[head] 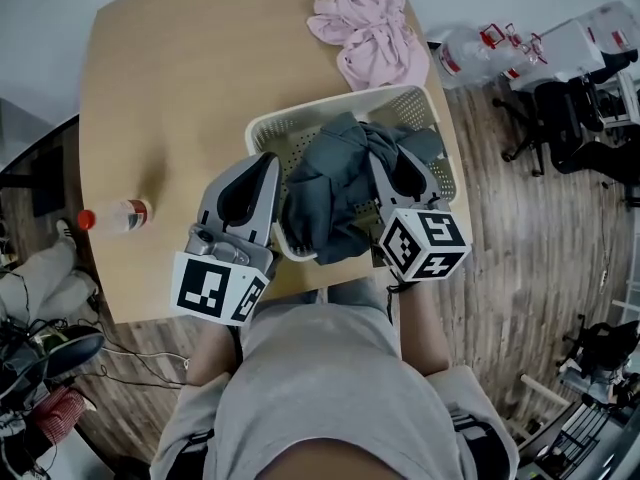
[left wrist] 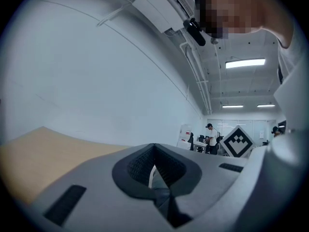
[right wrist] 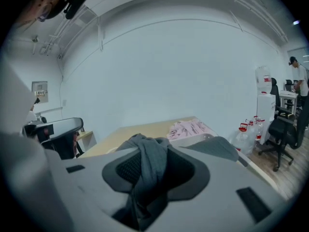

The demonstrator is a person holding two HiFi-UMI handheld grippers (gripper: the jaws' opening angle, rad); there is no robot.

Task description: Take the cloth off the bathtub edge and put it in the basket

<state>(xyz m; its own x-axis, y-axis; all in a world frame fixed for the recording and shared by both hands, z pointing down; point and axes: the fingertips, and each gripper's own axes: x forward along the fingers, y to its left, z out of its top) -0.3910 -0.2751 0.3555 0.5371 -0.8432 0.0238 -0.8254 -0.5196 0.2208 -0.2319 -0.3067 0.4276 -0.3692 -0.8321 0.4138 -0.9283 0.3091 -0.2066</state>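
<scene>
- Nearest the person's body, both tools are reaching over the near edge of the wooden worktop (head: 170,88).
- On the left, the left hand-held gripper (head: 266,162) (left wrist: 154,147) is sitting against the left wall of the white basket (head: 300,117). Its jaws are drawn together to a thin slit, and a pale sliver is showing there that I cannot identify.
- On the right, the right hand-held gripper (head: 386,158) (right wrist: 147,145) is clamping a bunched fold of the grey cloth (head: 330,193) (right wrist: 150,166), which is rising between its pads.
- Most of that cloth is lying inside the basket, with one part spilling over the near rim.
- Off to the left, a red-capped bottle (head: 118,215) is lying on its side.
- Beyond the basket, a pink cloth (head: 370,33) (right wrist: 189,127) is lying crumpled at the far edge.
- Past the worktop, water jugs (head: 470,53) are standing on the floor.
</scene>
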